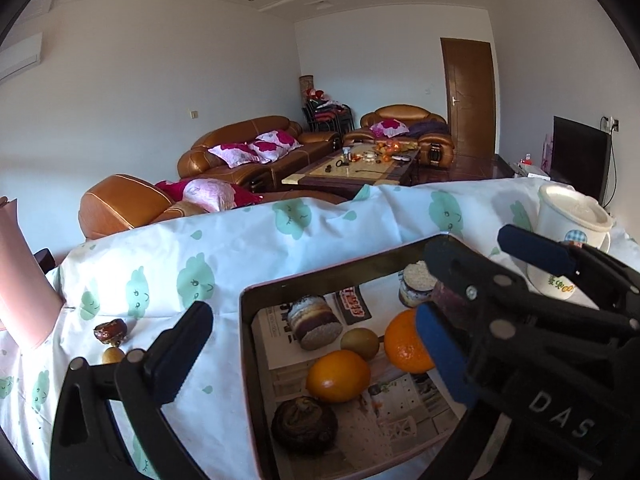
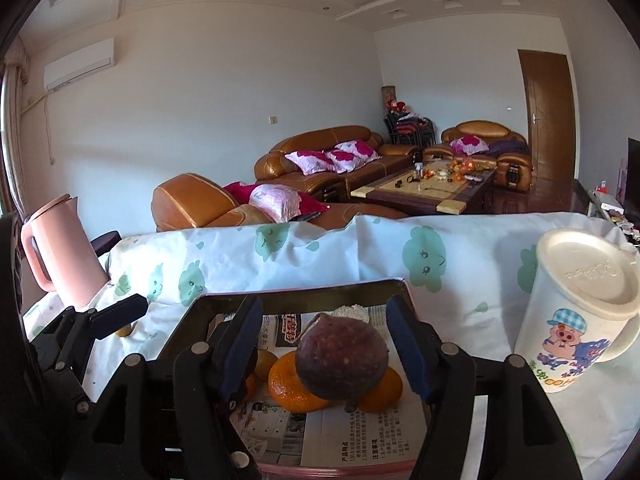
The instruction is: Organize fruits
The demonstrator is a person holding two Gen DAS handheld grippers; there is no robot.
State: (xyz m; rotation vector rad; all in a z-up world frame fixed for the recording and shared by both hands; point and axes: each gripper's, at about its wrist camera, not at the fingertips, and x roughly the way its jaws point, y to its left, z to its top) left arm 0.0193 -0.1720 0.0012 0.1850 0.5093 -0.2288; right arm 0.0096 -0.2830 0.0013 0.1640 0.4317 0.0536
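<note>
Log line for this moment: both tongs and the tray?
left tongs: open, empty | right tongs: open around dark round fruit, pads apart from it | tray: oranges, other fruit on newspaper

I note a white tablecloth [image 2: 320, 256] printed with mint-green smiling clouds. Tray [image 1: 245, 344] rim dark, lined with printed newspaper [image 2: 340, 440]. Two oranges [image 1: 338, 376] bright orange; a kiwi [image 1: 360, 343] olive-brown; the round fruit [image 2: 342, 358] between my right fingers dull purple-brown. Finger pads [image 2: 404, 344] blue on black. Jug [image 2: 60, 256] pale pink. Mug [image 2: 576, 320] cream, cartoon pig in blue checked cap
</note>
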